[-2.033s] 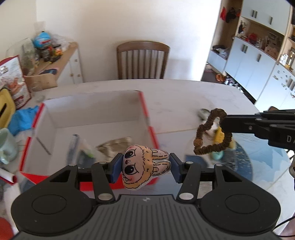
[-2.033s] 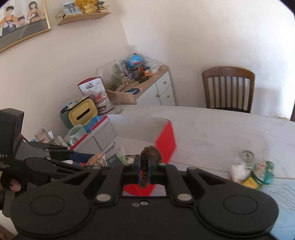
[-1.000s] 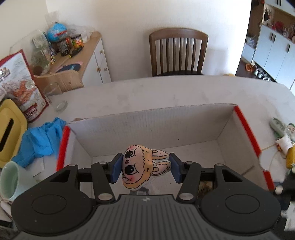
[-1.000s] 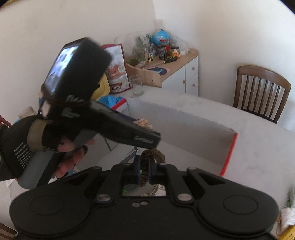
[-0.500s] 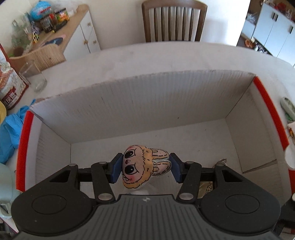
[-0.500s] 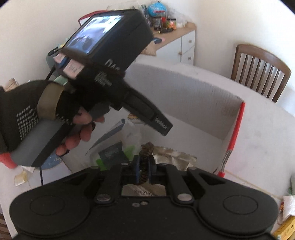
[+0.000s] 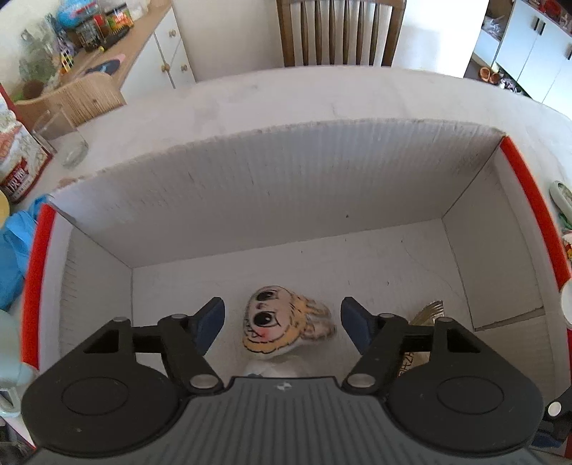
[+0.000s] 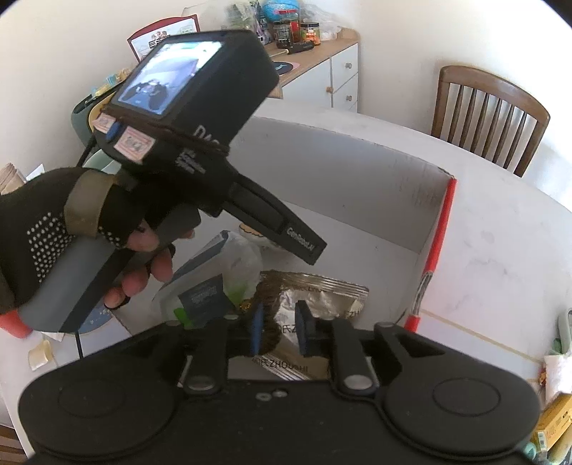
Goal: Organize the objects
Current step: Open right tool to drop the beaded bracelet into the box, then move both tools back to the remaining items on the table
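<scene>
Your left gripper [image 7: 282,320] is hanging with jaws apart over the bunny toy [image 7: 282,327] lying in the box [image 7: 286,186] (a foil packet [image 8: 321,297] beside it); your right gripper's [image 8: 279,329] jaws are standing slightly apart around the bead bracelet [image 8: 266,322].

A wooden chair [image 7: 339,32] stands behind the table [image 7: 286,103], an empty glass [image 7: 66,141] on it

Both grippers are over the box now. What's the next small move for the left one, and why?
Probably lift the left gripper straight up out of the cardboard box. Its jaws stand wide apart and the bunny toy sits between them, touching neither pad, so it looks released. Withdrawing would also give room to the right gripper, whose jaws are parted around the bead bracelet.
</scene>
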Tool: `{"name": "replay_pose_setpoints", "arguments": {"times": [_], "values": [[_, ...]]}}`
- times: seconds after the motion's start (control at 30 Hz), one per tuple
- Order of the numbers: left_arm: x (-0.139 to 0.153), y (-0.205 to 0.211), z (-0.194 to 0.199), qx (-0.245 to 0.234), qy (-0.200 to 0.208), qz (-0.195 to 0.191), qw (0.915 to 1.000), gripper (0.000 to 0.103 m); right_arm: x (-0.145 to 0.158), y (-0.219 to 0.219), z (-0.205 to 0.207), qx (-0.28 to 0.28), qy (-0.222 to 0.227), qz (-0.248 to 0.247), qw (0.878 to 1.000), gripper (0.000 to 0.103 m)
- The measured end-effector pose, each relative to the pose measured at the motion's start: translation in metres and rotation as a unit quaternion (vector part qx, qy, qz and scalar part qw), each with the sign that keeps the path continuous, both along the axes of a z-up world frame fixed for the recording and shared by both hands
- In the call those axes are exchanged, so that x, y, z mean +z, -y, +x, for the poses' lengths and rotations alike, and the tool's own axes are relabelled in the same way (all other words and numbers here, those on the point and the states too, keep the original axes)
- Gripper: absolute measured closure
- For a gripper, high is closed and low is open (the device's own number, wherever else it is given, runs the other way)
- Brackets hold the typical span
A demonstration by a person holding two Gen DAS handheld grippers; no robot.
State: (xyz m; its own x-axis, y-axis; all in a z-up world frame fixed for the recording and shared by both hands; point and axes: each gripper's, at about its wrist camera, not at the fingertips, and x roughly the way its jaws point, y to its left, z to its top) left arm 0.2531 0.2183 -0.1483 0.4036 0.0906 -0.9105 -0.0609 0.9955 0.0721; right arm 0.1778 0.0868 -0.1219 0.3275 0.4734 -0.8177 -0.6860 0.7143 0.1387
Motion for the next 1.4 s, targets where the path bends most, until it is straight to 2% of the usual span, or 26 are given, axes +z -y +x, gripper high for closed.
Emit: {"name": "replay_pose_setpoints", "arguments": {"times": [0.2,0.43,0.67,1.07,1.27,1.4], "values": [[0.019,-0.002,-0.012,0.014,0.025,-0.013,0.9995,0.032,0.011,0.008,-0.004,-0.006,0.011,0.008,1.000,0.083],[0.042,0.001,-0.034,0.027,0.059,-0.004,0.9978,0.031,0.032,0.026,-0.016,-0.011,0.020,0.037,0.999,0.081],[0.067,0.015,-0.064,0.021,0.092,-0.008,0.9955,0.032,0.052,0.046,-0.031,0.003,0.039,0.058,0.998,0.081],[0.110,0.061,-0.113,-0.007,0.141,-0.005,0.9900,0.031,0.080,0.091,-0.057,0.012,0.063,0.091,0.994,0.080],[0.127,0.087,-0.134,-0.013,0.162,-0.015,0.9865,0.031,0.092,0.121,-0.074,0.016,0.087,0.101,0.991,0.070],[0.136,0.105,-0.146,-0.015,0.177,-0.018,0.9840,0.027,0.098,0.140,-0.081,0.017,0.092,0.105,0.990,0.069]]}}
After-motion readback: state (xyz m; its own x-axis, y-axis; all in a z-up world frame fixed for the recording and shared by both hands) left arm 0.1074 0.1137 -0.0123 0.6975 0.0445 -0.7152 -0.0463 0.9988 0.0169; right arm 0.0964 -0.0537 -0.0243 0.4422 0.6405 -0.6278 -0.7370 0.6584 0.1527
